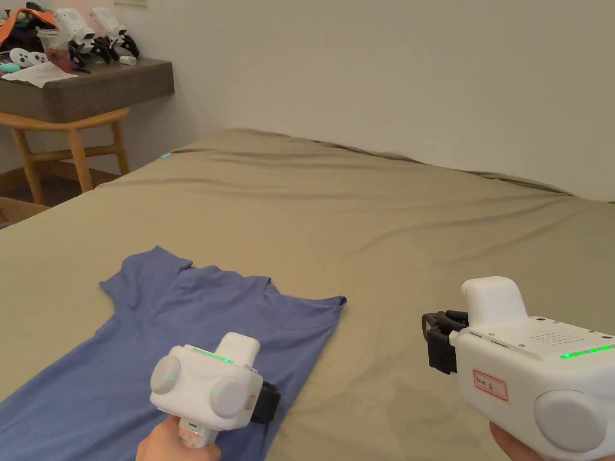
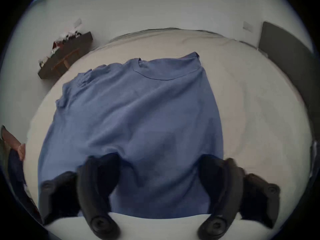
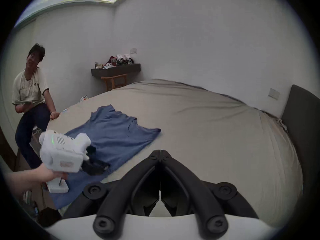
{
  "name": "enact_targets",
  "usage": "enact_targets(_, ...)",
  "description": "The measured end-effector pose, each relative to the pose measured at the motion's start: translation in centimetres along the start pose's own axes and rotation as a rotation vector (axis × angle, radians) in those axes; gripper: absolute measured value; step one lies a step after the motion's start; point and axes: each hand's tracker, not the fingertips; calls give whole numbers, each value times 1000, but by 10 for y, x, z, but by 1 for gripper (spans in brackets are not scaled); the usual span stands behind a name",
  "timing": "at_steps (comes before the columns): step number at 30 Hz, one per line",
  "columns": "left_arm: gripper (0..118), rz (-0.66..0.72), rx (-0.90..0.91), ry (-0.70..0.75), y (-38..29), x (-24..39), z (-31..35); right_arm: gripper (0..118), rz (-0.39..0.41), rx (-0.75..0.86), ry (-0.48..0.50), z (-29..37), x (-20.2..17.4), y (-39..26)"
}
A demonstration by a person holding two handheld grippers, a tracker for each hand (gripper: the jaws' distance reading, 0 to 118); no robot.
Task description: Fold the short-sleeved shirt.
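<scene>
Mid-fold: shirt [image 1: 198,336] lower left, one side tucked. Left gripper [image 2: 159,174] apart above it; right gripper [image 3: 160,159] together (empty). Next: grab remaining sleeve.

A cluttered shelf [image 1: 90,90] hangs above a wooden stool [image 1: 72,129] beside the bed [image 1: 390,228].

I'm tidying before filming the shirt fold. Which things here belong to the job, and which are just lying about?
Belongs to the job:
- blue shirt, lying on the bed
- left gripper, fingers apart over the shirt
- right gripper, fingers together over the bed

Lying about:
- clutter on the shelf
- wooden stool
</scene>
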Motion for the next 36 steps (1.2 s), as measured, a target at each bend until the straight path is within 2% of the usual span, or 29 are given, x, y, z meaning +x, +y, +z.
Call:
enact_targets(1, 71, -3, 17, 52, 0, -7, 5, 2, -4, -4, 9, -1, 1, -4)
enact_targets(2, 30, -15, 31, 143, 2, -18, 6, 2, -8, -7, 14, -1, 2, -9)
enact_targets(3, 5, -18, 33, 198, 3, -29, 6, 2, -13, -13, 22, 0, 3, -12)
enact_targets(4, 5, 16, 7, 230, 5, -41, 5, 2, -17, -18, 32, 1, 5, -17)
enact_targets(6, 5, 103, -20, 130, 9, -58, 6, 2, -15, -26, 39, 4, 7, -24)
enact_targets(10, 5, 342, 73, -48, 8, -68, 15, 2, -41, -31, 44, 28, 26, -41)
enact_targets(12, 5, 369, 135, -102, 8, -54, 29, 2, -66, -12, 26, 46, 39, -48)
enact_targets(14, 5, 290, 185, -101, 21, -28, 49, 2, -103, 11, 0, 72, 59, -54)
enact_targets(18, 5, 200, 255, -240, 58, 33, 83, 2, -124, 57, -89, 129, 90, -64)
enact_targets(22, 5, -57, 278, -364, 90, 153, 108, 2, -171, 97, -193, 197, 120, -79)
enact_targets(25, 5, -198, 238, -534, 90, 257, 118, 2, -203, 123, -296, 248, 141, -94)
enact_targets(31, 5, -482, 119, -815, 33, 450, 136, 2, -202, 142, -530, 341, 179, -122)
enact_targets(33, 5, -573, 74, -856, 7, 495, 139, 2, -192, 139, -585, 362, 187, -130)
enact_targets(36, 5, -688, 2, -853, -37, 539, 135, 2, -213, 131, -606, 379, 198, -145)
